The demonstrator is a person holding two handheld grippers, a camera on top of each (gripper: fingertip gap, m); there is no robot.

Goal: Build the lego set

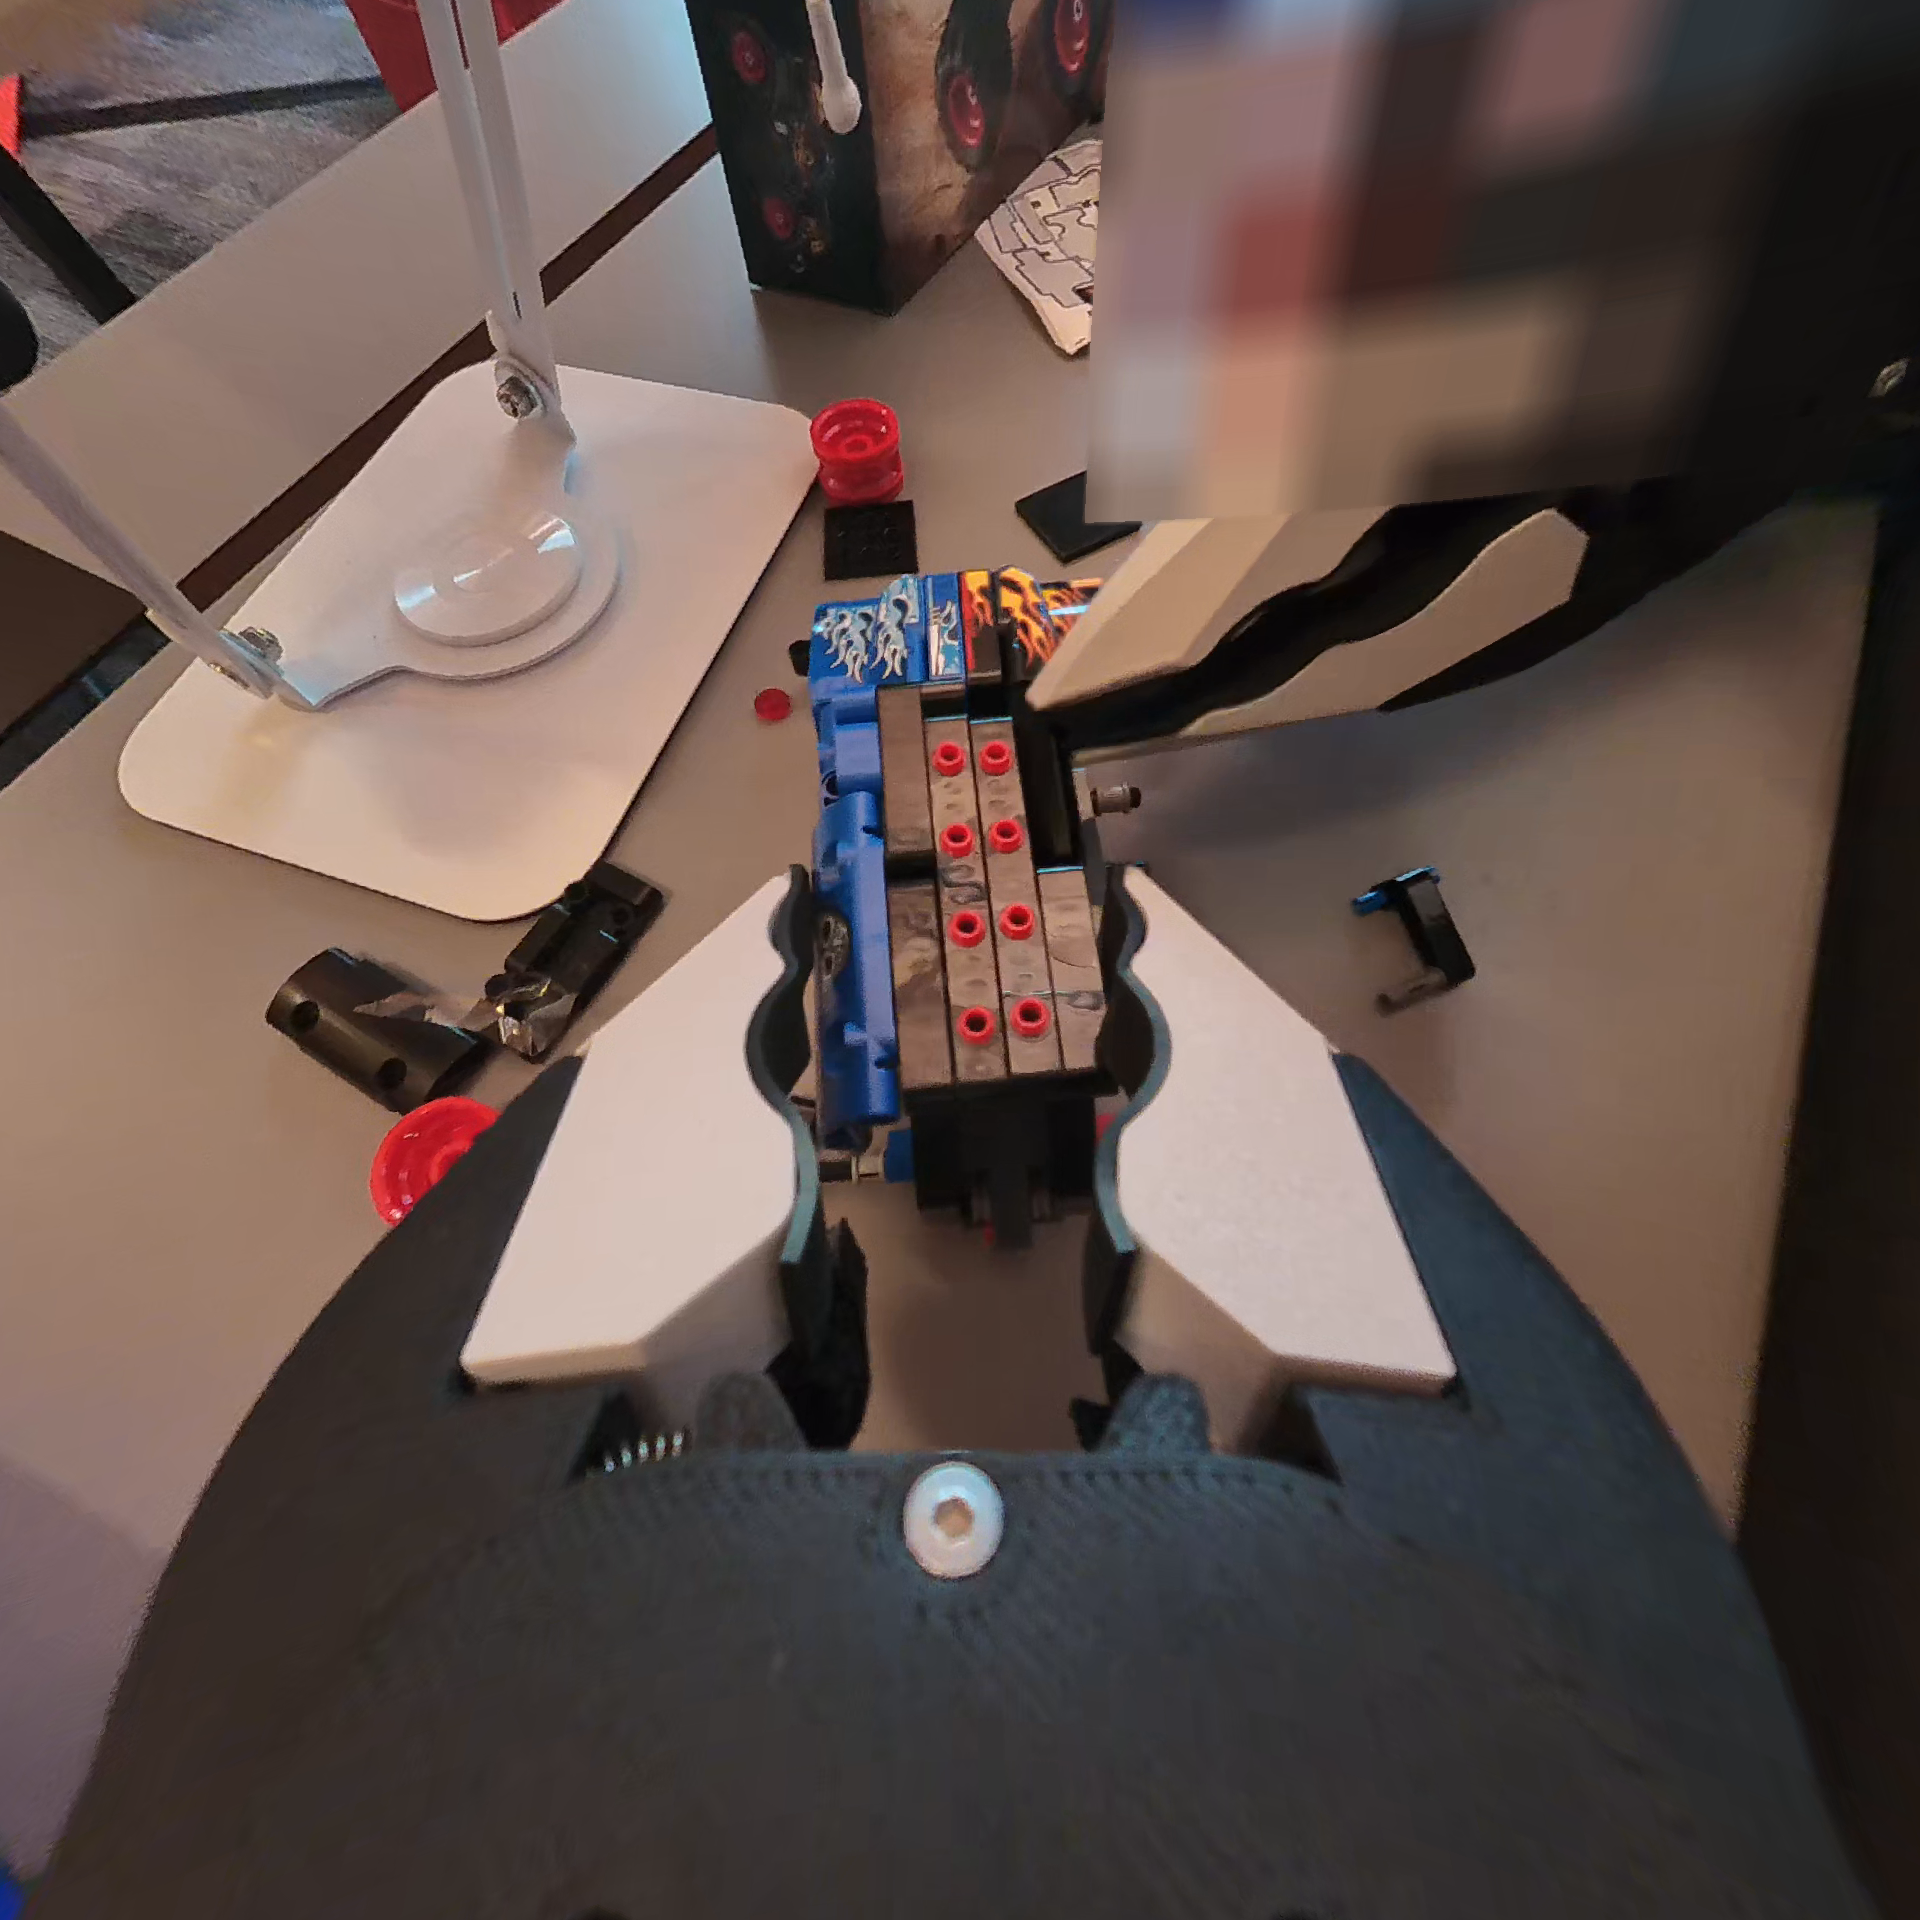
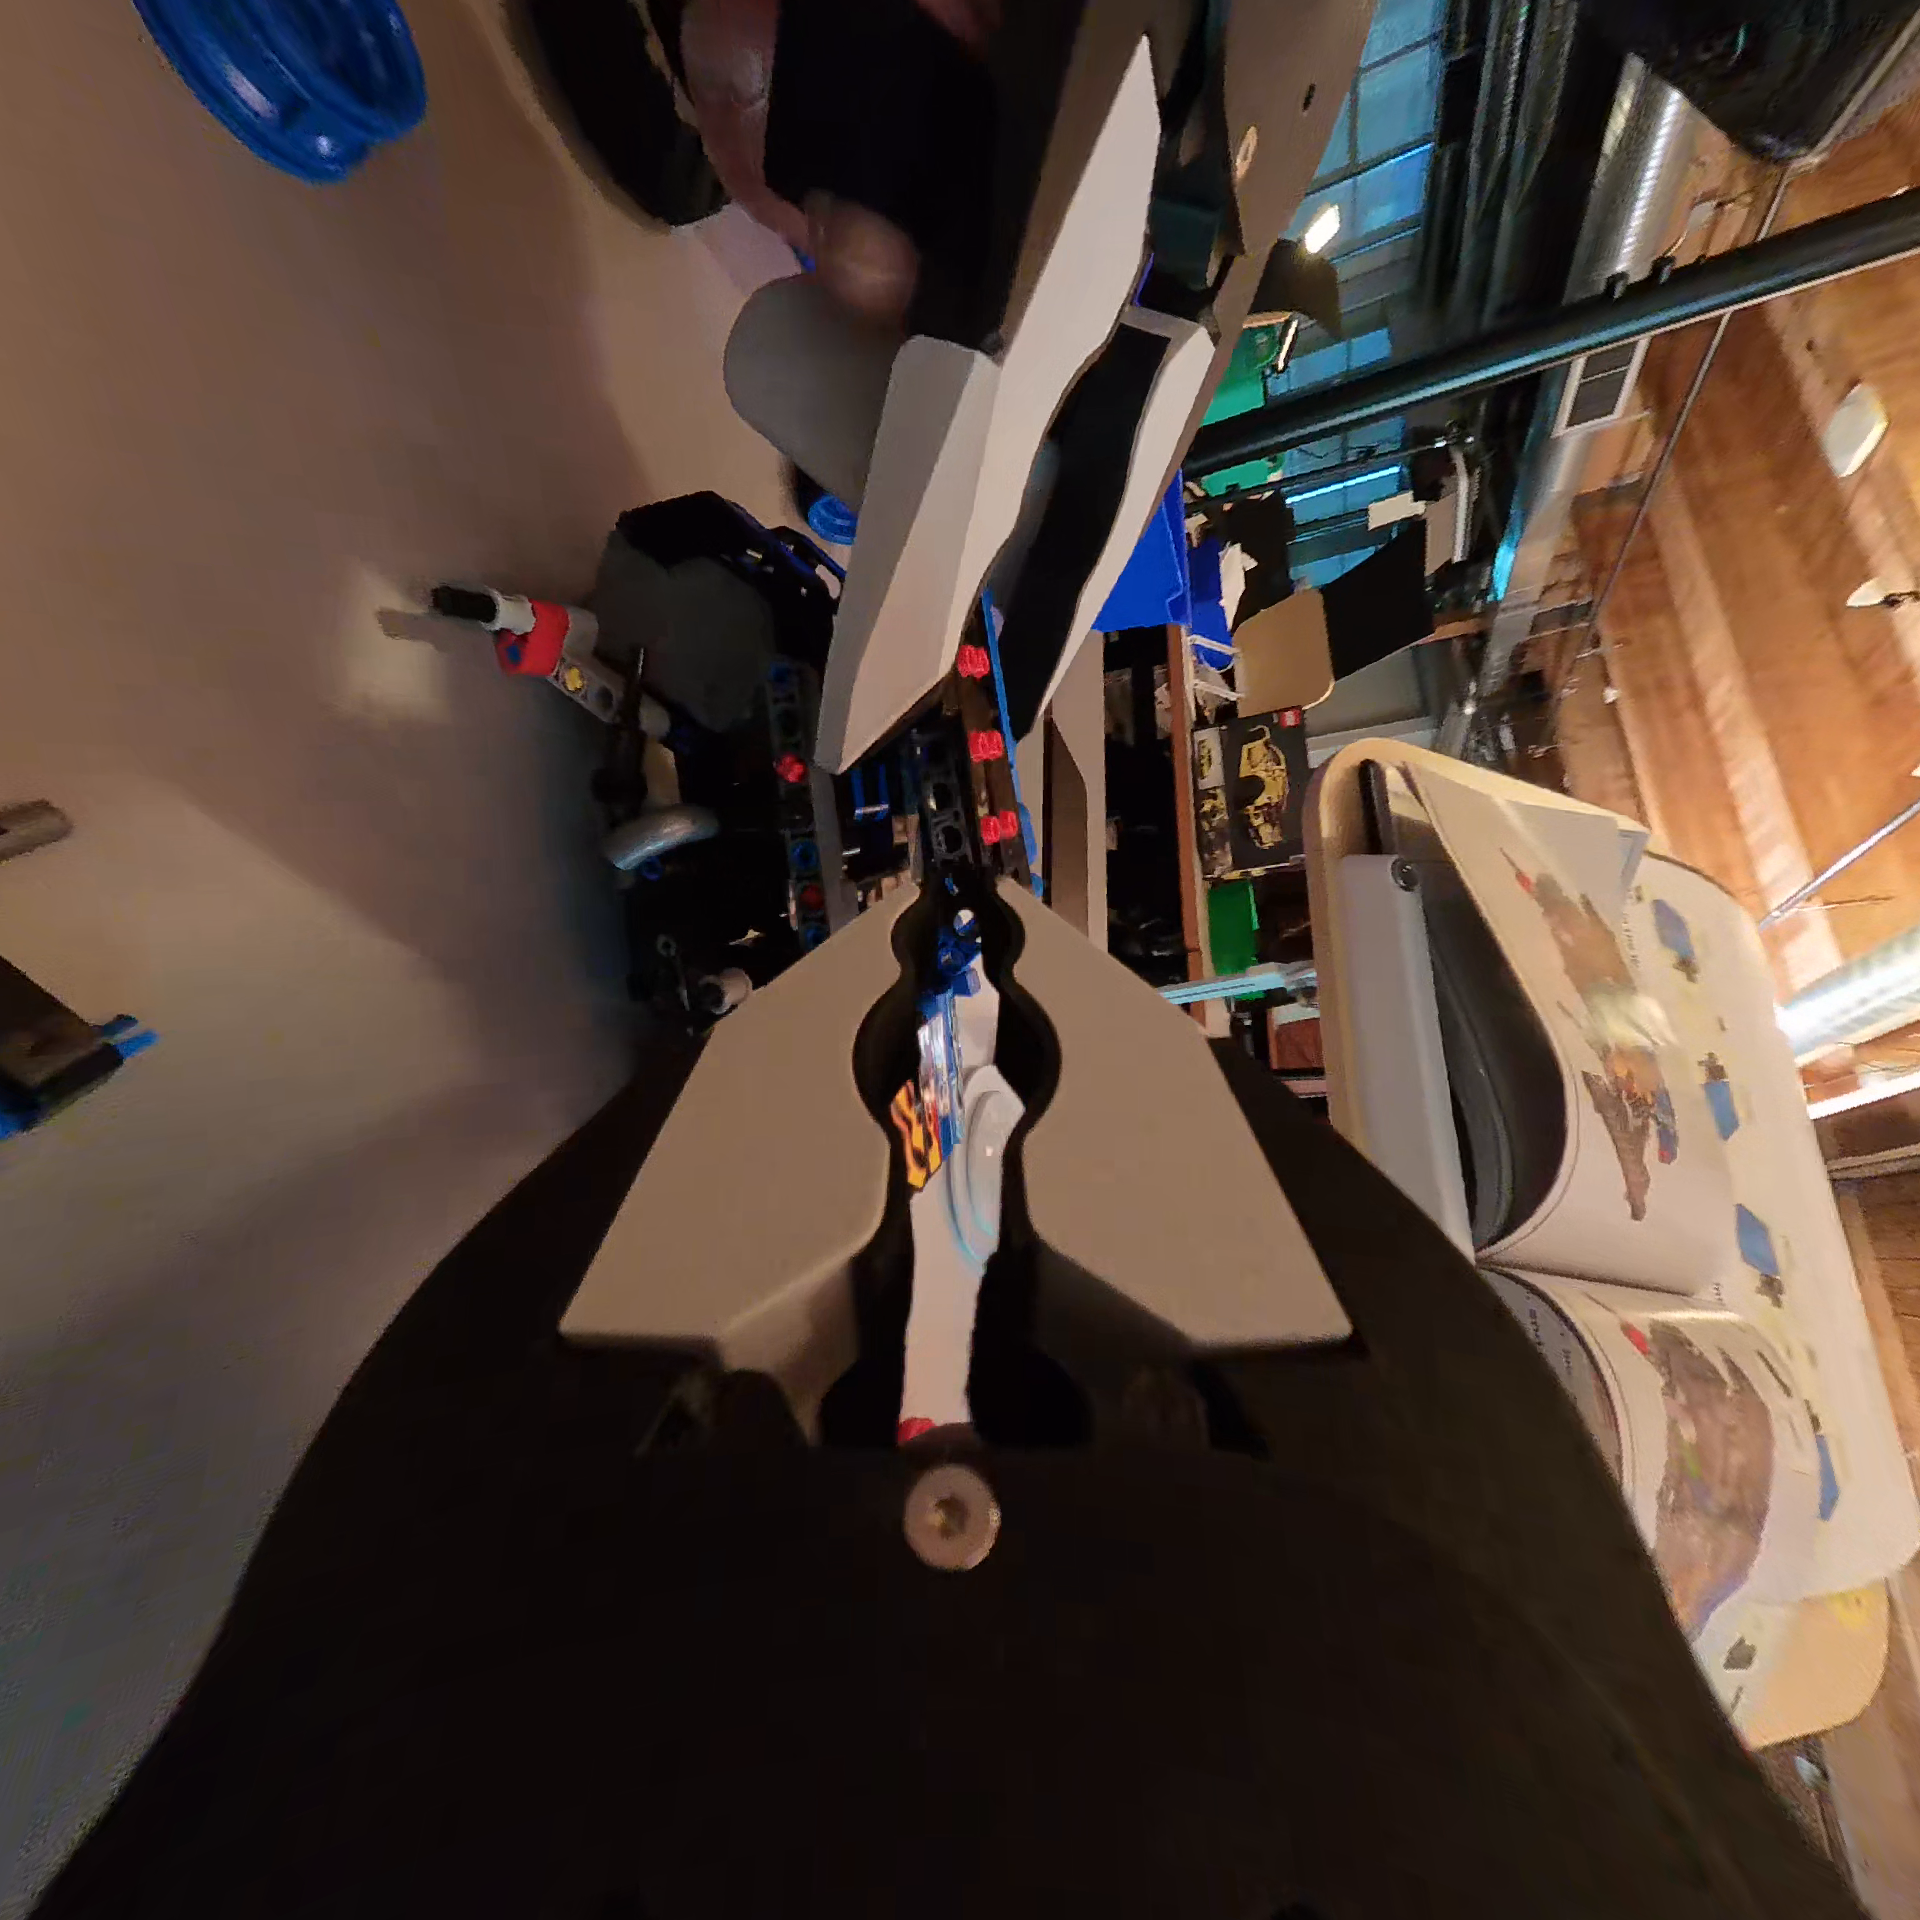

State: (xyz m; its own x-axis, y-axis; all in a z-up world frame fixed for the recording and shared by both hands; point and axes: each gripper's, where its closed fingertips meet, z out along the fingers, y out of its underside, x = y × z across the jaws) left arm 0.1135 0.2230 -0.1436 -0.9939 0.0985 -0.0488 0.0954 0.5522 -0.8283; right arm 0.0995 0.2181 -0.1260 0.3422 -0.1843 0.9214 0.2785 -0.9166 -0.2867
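Left wrist view: left gripper (image 1: 951, 997) jaws clamped around lego truck body (image 1: 971, 883), right gripper (image 1: 1049, 686) jaws nearly closed on its far end.

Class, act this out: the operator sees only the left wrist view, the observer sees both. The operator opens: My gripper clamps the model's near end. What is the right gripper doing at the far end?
Observer: The right gripper is almost closed, pinching the lego model edge-on. The orange flame panel sits between its fingers.
Operator: Are there any instructions to check?
Observer: Yes, an instruction booklet lies open on a stand at the right side of the right wrist view.
Operator: Are there spare wheels besides the red wheel rims?
Observer: A blue wheel rim lies on the table.
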